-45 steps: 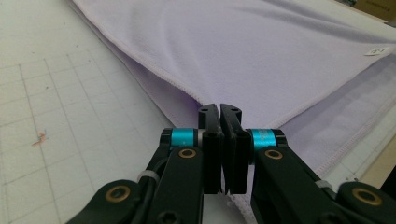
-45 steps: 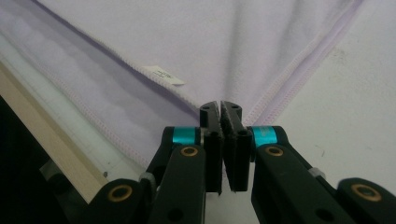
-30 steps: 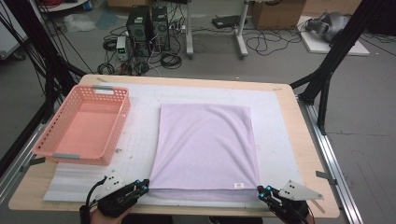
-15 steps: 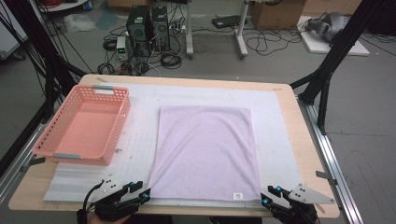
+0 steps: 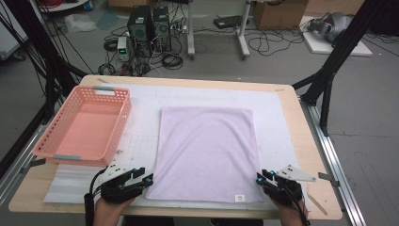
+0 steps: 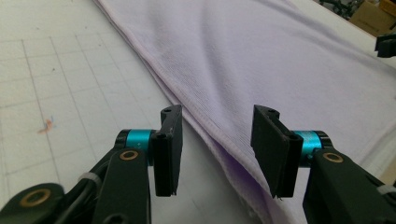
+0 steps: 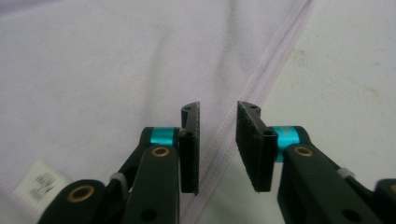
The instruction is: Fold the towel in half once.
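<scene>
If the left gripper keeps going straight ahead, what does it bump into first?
Probably the lilac towel: its hemmed side edge already lies between the left gripper's open fingers, just ahead of them.

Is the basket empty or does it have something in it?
Empty. In the high view the pink basket stands upright at the table's left side, its bare floor showing, apart from the towel.

Lab, floor cables (image 5: 263,44), computer towers (image 5: 149,26)

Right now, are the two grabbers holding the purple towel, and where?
Neither holds it yet. The left gripper and right gripper stand open, each straddling a side hem of the towel near its front corners.
</scene>
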`<state>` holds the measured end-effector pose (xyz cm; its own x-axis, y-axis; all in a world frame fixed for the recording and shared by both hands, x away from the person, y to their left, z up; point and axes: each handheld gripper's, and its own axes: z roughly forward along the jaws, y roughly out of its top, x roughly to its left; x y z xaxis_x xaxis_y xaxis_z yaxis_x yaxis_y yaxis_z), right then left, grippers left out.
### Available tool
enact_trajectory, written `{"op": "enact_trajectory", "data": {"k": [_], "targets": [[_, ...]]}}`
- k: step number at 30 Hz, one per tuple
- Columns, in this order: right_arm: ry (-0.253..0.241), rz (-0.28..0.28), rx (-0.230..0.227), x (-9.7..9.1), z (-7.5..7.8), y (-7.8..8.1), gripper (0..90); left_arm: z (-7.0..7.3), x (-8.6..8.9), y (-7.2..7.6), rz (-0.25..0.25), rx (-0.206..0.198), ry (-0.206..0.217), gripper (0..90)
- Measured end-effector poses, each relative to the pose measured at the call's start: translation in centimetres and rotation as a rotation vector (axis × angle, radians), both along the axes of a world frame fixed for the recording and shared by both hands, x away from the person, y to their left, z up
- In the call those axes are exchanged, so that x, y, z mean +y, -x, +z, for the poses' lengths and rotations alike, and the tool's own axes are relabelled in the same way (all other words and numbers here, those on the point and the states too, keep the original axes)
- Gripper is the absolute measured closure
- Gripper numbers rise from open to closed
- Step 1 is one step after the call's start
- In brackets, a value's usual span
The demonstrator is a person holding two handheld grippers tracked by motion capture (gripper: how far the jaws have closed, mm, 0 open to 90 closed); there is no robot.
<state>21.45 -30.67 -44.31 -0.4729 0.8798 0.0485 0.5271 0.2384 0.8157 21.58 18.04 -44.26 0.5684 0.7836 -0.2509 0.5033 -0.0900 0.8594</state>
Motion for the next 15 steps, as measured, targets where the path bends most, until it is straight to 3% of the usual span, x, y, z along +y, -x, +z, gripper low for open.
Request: {"op": "enact_trajectory", "data": {"k": [5, 6, 9, 14, 15], "targets": [[0.011, 0.001, 0.027, 0.7, -0.7, -2.0, 69.8, 0.1, 0.1, -1.3, 0.003, 0.002, 0.006, 53.9], [0.025, 0.003, 0.068, 0.8, -0.7, -2.6, 85.2, 0.1, 0.1, -2.0, 0.007, 0.006, 0.006, 53.9], [0.066, -0.007, 0.107, 0.5, 0.0, -2.5, 86.9, -0.1, 0.0, -3.2, 0.011, 0.02, -0.002, 53.6], [0.054, -0.003, 0.131, -0.3, 0.4, -2.4, 83.2, -0.3, -0.4, -5.2, 0.025, 0.042, -0.017, 51.5], [0.053, 0.014, 0.089, -0.1, 0.8, -2.9, 68.2, -0.4, -0.6, -6.6, 0.035, 0.053, -0.025, 51.0]]}}
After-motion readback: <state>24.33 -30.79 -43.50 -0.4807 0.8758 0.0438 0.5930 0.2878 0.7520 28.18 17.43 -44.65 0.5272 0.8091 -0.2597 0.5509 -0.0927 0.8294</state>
